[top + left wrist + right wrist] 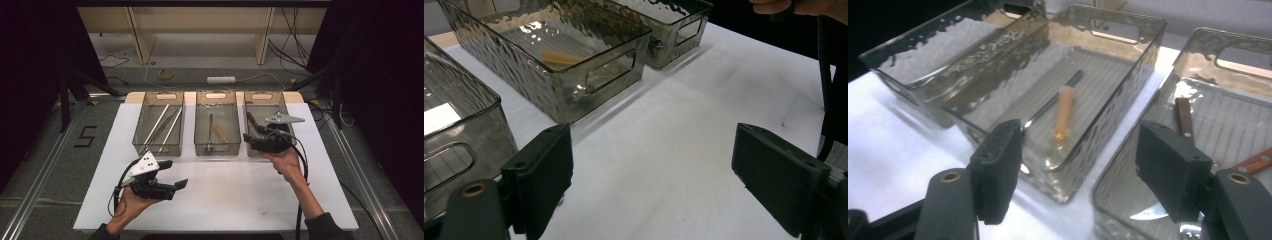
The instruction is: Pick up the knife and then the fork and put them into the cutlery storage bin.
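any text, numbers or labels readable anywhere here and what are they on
"5": a large black numeral marked on the grey floor, left of the white table.
No lettering shows on the three clear plastic bins or on either black hand-held tool.

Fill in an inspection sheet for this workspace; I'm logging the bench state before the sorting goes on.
Surface: white table top, bare in front of the bins.
Job's things: three clear bins; left bin holds long metal utensils, middle bin a wooden-handled utensil, right bin brown-handled knives.
Clutter: nothing seen.
Grippers: left tool open, empty, over the table; right tool open, empty, at the right bin's front edge.
Cables: black cable trails from the right tool.
Surroundings: floor cables, a white power strip, tape roll, wooden frame.
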